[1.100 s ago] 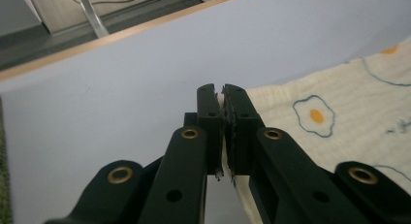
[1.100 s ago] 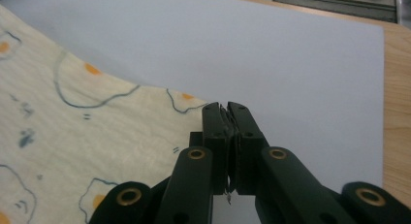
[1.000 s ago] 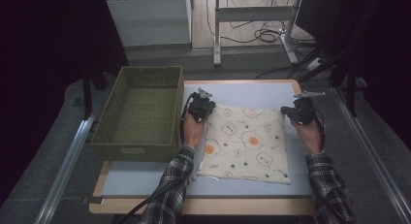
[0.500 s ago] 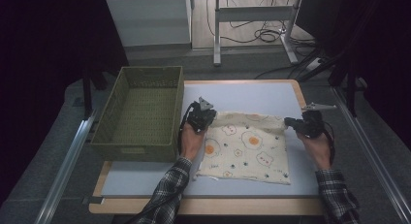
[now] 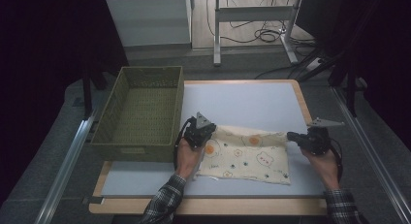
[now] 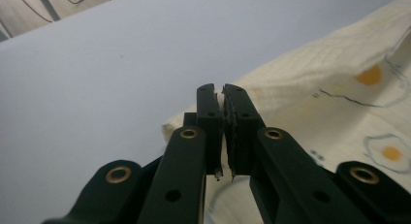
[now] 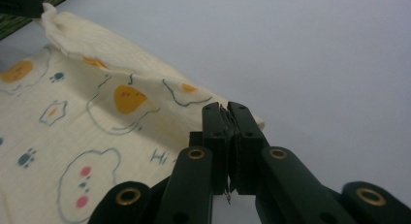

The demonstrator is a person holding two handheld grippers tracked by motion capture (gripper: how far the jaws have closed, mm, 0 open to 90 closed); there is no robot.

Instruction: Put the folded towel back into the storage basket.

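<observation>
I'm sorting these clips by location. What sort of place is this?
Probably a lab or workshop bench set up for recording, not a home: a bare table with a printed cloth and green woven basket, loose cables on the floor, and a metal desk frame behind.

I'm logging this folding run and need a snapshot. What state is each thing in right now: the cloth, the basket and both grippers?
Cloth: partly folded, far edge lifted and drawn over toward the person, near part flat on the table.
Basket: upright, empty.
Left gripper: shut on the cloth's far left corner.
Right gripper: shut on the cloth's far right corner.
Table: bare beyond the cloth.
</observation>
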